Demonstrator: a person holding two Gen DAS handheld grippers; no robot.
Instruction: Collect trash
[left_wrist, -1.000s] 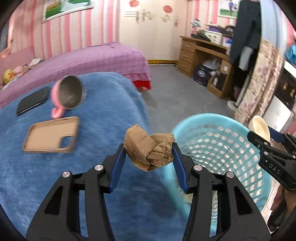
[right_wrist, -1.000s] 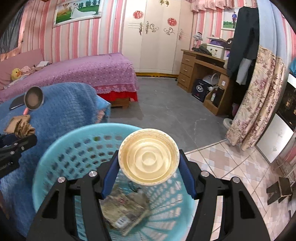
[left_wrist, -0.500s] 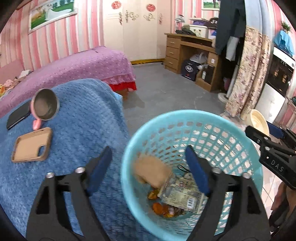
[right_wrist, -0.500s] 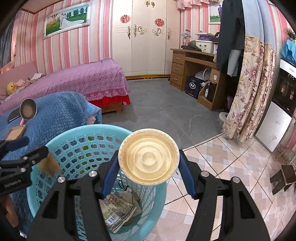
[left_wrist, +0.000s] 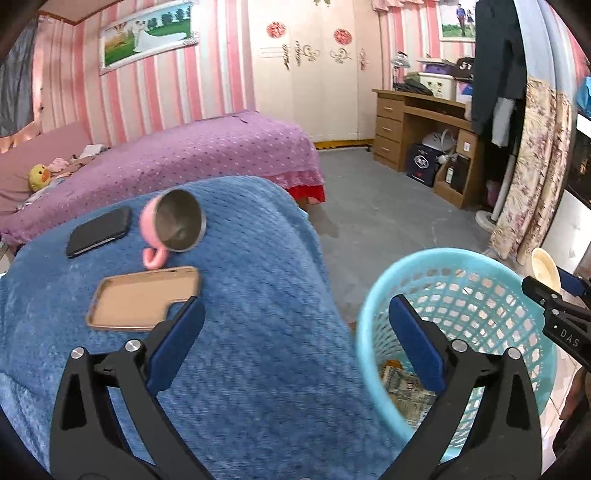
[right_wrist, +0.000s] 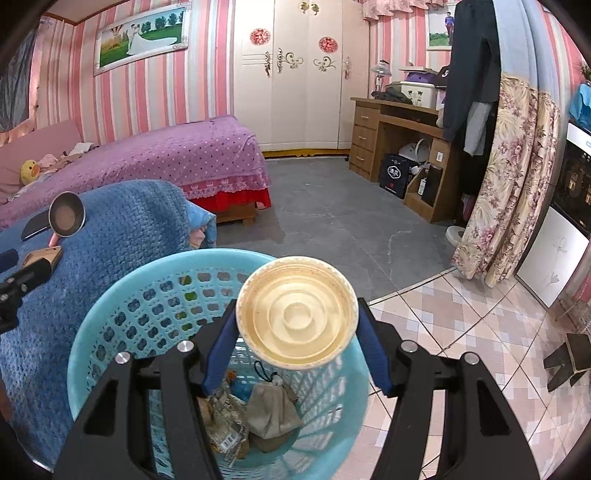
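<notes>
My left gripper (left_wrist: 295, 343) is open and empty, over the edge of the blue blanket (left_wrist: 240, 332) beside the light blue mesh basket (left_wrist: 461, 266). The basket holds a crumpled brown paper ball (right_wrist: 271, 410) and printed wrappers (right_wrist: 221, 421). My right gripper (right_wrist: 295, 343) is shut on a cream paper cup (right_wrist: 297, 312), held bottom-forward just above the basket (right_wrist: 118, 299). The cup also shows at the right of the left wrist view (left_wrist: 545, 267).
On the blanket lie a pink metal mug (left_wrist: 173, 225) on its side, a black phone (left_wrist: 99, 230) and a tan phone case (left_wrist: 144, 297). A purple bed (left_wrist: 166, 158) is behind. A wooden desk (right_wrist: 399, 129), hanging clothes and a floral curtain (right_wrist: 506, 184) stand right.
My left gripper opened and dropped the brown paper ball into the basket, then swung back left over the blanket. My right gripper kept the cup above the basket.
</notes>
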